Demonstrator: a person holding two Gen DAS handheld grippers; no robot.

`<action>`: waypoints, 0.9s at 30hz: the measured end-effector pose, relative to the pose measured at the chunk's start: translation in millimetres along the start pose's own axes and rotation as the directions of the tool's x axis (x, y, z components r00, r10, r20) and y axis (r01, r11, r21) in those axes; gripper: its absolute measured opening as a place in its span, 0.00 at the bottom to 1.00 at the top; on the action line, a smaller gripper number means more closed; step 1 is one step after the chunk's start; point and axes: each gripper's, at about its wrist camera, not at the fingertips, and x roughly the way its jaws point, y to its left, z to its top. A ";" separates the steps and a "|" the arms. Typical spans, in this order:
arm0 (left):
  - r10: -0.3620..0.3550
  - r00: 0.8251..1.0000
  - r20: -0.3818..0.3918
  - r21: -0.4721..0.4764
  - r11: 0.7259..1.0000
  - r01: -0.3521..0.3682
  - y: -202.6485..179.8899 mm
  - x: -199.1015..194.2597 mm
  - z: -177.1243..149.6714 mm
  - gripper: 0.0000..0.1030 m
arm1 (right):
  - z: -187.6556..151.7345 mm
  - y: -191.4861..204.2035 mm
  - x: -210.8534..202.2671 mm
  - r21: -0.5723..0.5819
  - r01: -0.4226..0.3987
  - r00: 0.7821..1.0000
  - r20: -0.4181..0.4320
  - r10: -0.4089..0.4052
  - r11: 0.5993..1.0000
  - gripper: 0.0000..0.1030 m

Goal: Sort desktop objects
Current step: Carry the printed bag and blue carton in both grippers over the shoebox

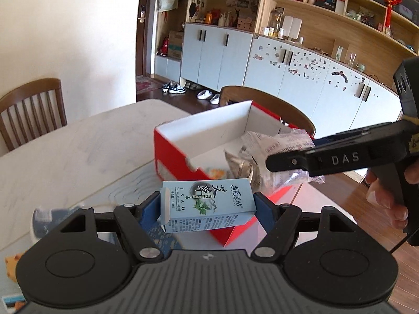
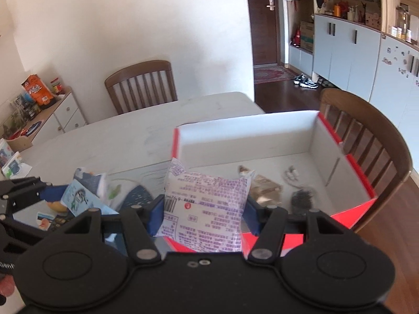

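My left gripper (image 1: pixel 207 204) is shut on a small light-blue carton (image 1: pixel 209 204) with Chinese print, held just in front of the near corner of the red cardboard box (image 1: pixel 167 154). My right gripper (image 2: pixel 204 209) is shut on a white plastic packet (image 2: pixel 207 206) with purple print, held over the near edge of the red box (image 2: pixel 361 180). In the left wrist view the right gripper (image 1: pixel 288 161) reaches in from the right with the packet (image 1: pixel 262 154) above the box. The left gripper (image 2: pixel 23 196) and the blue carton (image 2: pixel 83 198) show at the left of the right wrist view.
The box holds a brown wrapper (image 2: pixel 264 188), a dark small thing (image 2: pixel 301 198) and a pale item (image 2: pixel 290 174). Small items lie on the pale table (image 1: pixel 78 144) at the near left (image 2: pixel 52 212). Wooden chairs (image 2: pixel 141 83) (image 2: pixel 366 136) stand at the table's far side and right.
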 end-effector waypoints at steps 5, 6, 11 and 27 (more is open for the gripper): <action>-0.011 1.000 0.007 0.027 1.000 0.010 -13.4 15.0 16.3 0.72 | 2.3 -22.2 -3.4 0.012 0.021 1.000 0.009 -0.022 1.000 0.58; -0.013 1.000 0.007 0.034 0.999 0.012 -16.3 18.6 19.4 0.72 | 2.7 -25.6 -3.5 0.014 0.024 1.000 0.010 -0.024 1.000 0.58; -0.016 1.000 0.004 0.074 0.997 0.015 -30.0 36.6 33.1 0.72 | 6.4 -45.5 -3.4 0.021 0.043 0.999 0.016 -0.043 0.999 0.58; 0.015 0.994 -0.107 0.143 0.990 0.000 -48.0 109.5 56.1 0.72 | 17.8 -95.2 29.8 0.042 0.083 0.996 -0.021 -0.082 0.996 0.58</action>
